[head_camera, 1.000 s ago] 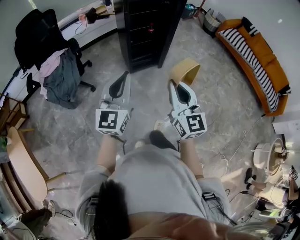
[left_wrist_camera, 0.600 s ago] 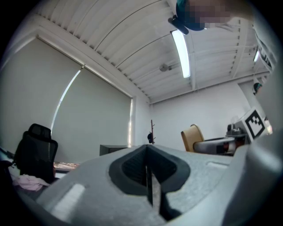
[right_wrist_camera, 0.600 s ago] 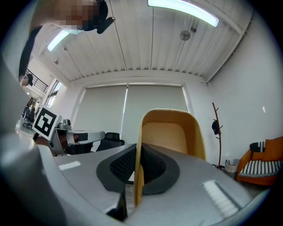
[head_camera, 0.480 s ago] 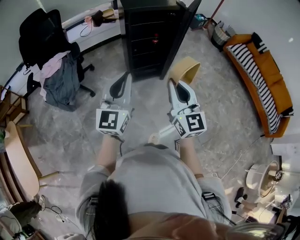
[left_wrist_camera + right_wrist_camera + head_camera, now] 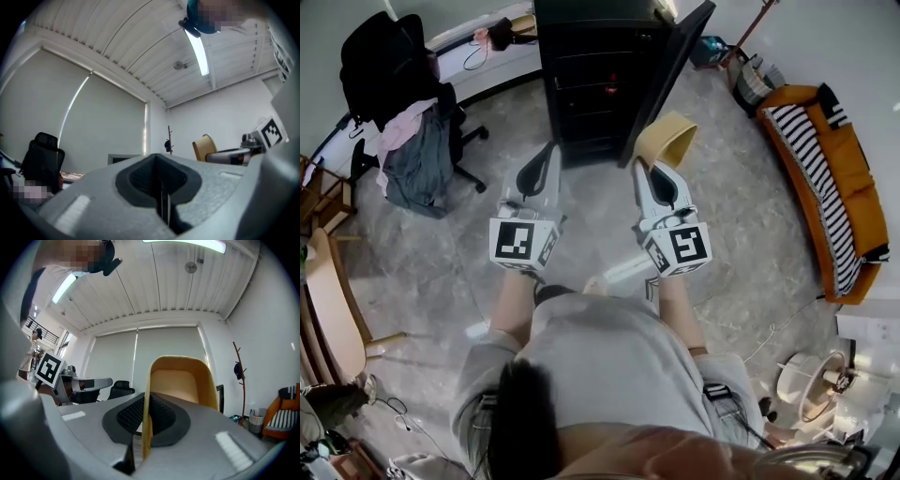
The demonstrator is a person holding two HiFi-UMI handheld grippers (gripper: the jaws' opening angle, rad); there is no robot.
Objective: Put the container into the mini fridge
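While the right hand-held gripper (image 5: 648,172) clamps it, the container (image 5: 667,141) juts forward.

Mini fridge (image 5: 591,84): top cut off by the far edge of the head view; interior too dark to read. Container (image 5: 667,139): near wall partly hidden between the right gripper (image 5: 647,169) jaws.

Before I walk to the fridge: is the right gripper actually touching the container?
Touching. In the right gripper view, the right gripper has its jaws shut on one wall of the container, with no gap on either side.
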